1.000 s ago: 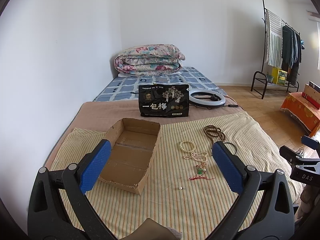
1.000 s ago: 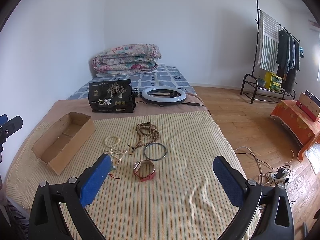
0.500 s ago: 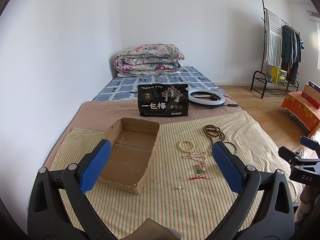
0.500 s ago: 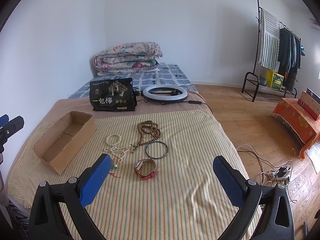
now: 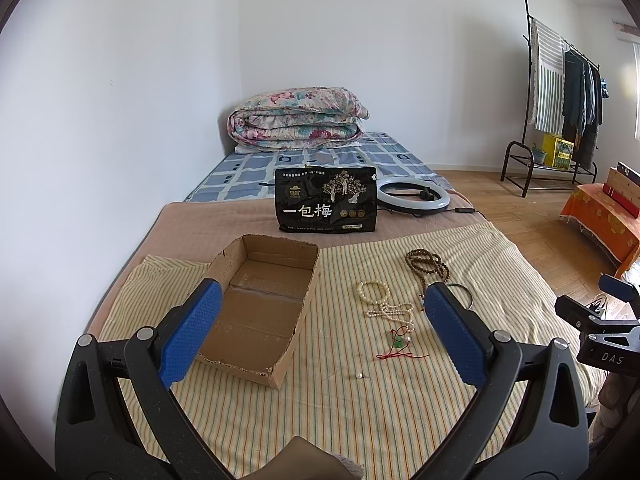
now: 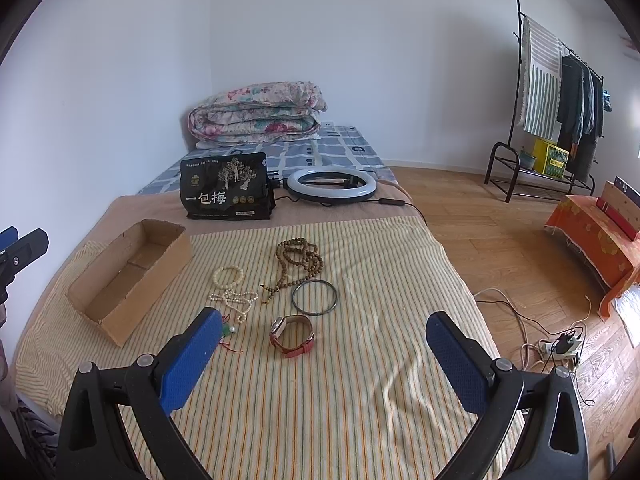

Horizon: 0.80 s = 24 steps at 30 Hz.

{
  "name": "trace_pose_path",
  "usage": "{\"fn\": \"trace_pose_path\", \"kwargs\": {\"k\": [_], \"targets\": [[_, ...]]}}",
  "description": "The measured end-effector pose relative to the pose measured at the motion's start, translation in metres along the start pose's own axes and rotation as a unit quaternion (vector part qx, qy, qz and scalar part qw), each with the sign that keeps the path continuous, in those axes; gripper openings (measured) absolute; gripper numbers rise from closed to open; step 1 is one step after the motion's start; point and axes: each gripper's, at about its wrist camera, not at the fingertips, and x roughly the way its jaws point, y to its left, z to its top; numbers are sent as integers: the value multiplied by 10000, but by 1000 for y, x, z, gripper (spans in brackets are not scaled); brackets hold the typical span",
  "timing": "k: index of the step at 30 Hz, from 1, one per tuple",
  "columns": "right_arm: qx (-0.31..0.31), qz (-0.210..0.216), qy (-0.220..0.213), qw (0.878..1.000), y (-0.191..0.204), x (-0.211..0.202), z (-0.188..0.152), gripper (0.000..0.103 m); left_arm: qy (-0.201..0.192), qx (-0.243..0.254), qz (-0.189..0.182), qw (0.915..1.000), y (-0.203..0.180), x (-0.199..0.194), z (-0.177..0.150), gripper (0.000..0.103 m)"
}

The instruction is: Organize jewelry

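Note:
An open cardboard box [image 5: 260, 304] [image 6: 128, 276] lies empty on the striped bedcover. Right of it lie brown wooden beads [image 6: 298, 258] [image 5: 426, 264], a cream bead bracelet [image 6: 228, 276] [image 5: 373, 291], a white pearl strand [image 6: 236, 300] [image 5: 394, 312], a dark bangle [image 6: 314, 297], a red-strapped watch [image 6: 292, 334] and a green pendant on red cord [image 5: 399, 346]. A tiny pearl [image 5: 359, 376] lies alone. My left gripper [image 5: 324, 332] is open and empty, above the box's near end. My right gripper [image 6: 324, 356] is open and empty, nearer than the watch.
A black snack bag [image 5: 326, 200] stands behind the box, with a ring light [image 6: 332, 186] and cable beside it. A folded floral quilt [image 5: 296, 124] lies at the wall. Right of the bed are wooden floor, a power strip with cords [image 6: 560, 346] and a clothes rack [image 6: 560, 92].
Both views shifted only slightly; the right gripper drifted a little leftward and forward. Nothing was grasped or moved.

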Motion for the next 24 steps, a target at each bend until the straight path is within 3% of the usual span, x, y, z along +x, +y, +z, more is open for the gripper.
{"fn": "trace_pose_path", "kwargs": {"k": [24], "targets": [[-24,18,55,10000,0,0,-5,103,26,-9,3,10000,2,1,-2,103]]}}
